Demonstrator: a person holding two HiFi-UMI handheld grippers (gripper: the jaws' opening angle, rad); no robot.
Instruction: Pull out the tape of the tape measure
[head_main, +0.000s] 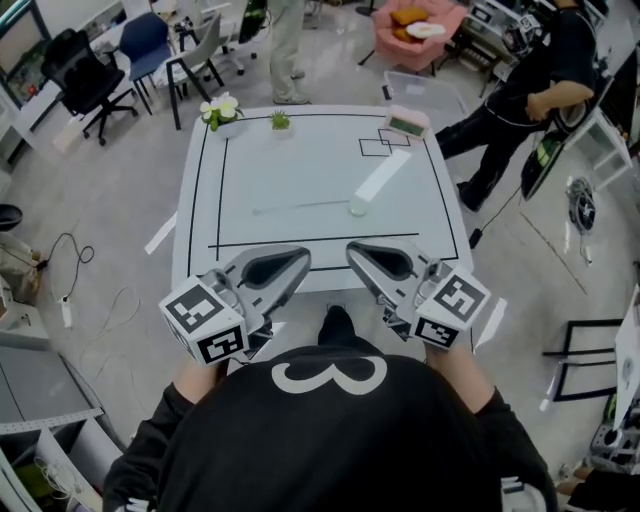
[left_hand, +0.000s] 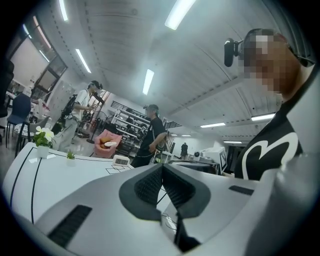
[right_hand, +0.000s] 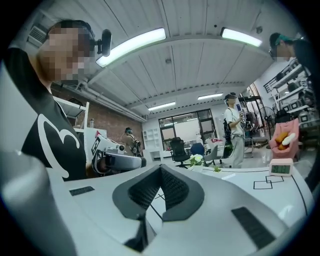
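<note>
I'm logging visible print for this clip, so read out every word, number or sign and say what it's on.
"3": large white numeral on the person's black shirt.
Left marker cube, right marker cube: square coded patterns, no words.
Small display unit on the table: too small to read.

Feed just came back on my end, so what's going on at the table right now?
A person holds the left gripper and right gripper level by the near edge of the table, tips facing each other. Both have their fingers shut with nothing between them. The tape measure lies mid-table, untouched, with its tape drawn out to the left in the head view.
</note>
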